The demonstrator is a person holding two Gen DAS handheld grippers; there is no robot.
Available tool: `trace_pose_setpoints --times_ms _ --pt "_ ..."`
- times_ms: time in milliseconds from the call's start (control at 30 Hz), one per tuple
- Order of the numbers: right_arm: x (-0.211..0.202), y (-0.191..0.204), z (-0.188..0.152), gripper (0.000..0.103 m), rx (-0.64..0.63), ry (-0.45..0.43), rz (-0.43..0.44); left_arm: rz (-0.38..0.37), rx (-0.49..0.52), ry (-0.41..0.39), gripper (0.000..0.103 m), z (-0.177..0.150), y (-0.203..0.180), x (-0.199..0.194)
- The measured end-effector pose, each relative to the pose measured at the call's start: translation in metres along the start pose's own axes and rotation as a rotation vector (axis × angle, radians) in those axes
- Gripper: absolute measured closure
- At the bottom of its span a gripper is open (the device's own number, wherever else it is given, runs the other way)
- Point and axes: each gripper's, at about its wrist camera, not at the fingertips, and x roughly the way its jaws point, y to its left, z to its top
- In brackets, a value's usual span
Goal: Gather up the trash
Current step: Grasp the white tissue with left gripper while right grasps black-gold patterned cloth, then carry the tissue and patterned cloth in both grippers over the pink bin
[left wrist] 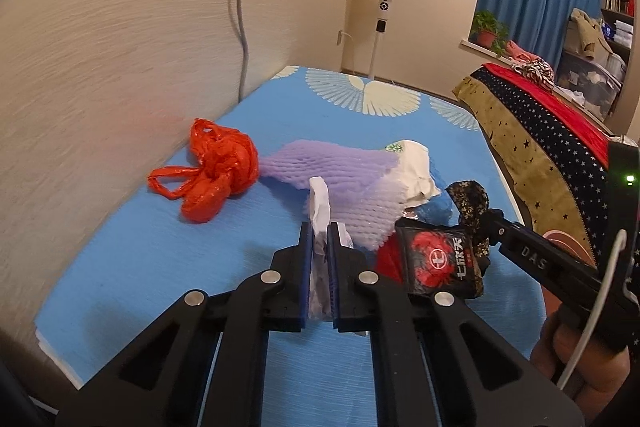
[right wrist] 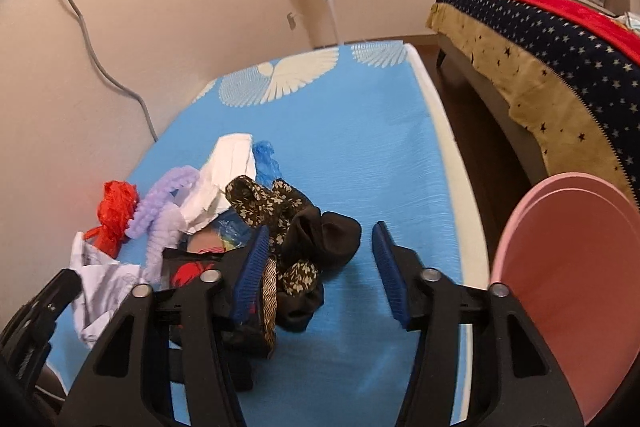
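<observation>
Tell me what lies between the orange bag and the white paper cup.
The purple foam net lies between the orange bag and the white paper cup, apparently touching both. The left wrist view shows it best.

"DAS" on right tongs [left wrist: 534, 259] (wrapper print unclear)

Left gripper [left wrist: 319, 239] jaws nearly closed, clamping, right gripper [right wrist: 320, 247] jaws spread wide

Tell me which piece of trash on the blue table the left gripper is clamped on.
The crumpled white paper, pinched in the left gripper. The red plastic bag and purple foam net lie untouched behind it.
</observation>
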Motion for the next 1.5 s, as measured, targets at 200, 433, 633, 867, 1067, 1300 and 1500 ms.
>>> trace_pose_setpoints --times_ms 200,433,633,867,1067,1300,1500 --pt "-0.01 0.003 0.005 0.093 -0.019 -0.011 0.015 -0.013 -0.006 -0.02 0.097 0.005 0.001 -0.007" --pt "-0.048 -0.007 0.011 0.093 -0.014 -0.071 -0.008 -0.052 0.005 -0.06 0.097 0.009 -0.003 -0.025" --pt "-0.089 -0.017 0.009 0.093 -0.024 -0.122 -0.045 -0.101 0.027 -0.08 0.097 0.009 -0.013 -0.041" --pt "-0.129 -0.029 0.003 0.093 -0.024 -0.156 -0.092 -0.176 0.059 -0.094 0.097 0.007 -0.031 -0.059" --pt "-0.168 -0.048 0.005 0.093 -0.006 -0.201 -0.134 -0.257 0.077 -0.105 0.097 0.009 -0.049 -0.068" --pt "-0.201 -0.075 0.01 0.093 0.028 -0.26 -0.218 -0.322 0.096 -0.099 0.098 0.008 -0.077 -0.068" --pt "-0.206 -0.097 0.003 0.093 0.066 -0.289 -0.309 -0.384 0.141 -0.095 0.098 0.003 -0.105 -0.066"
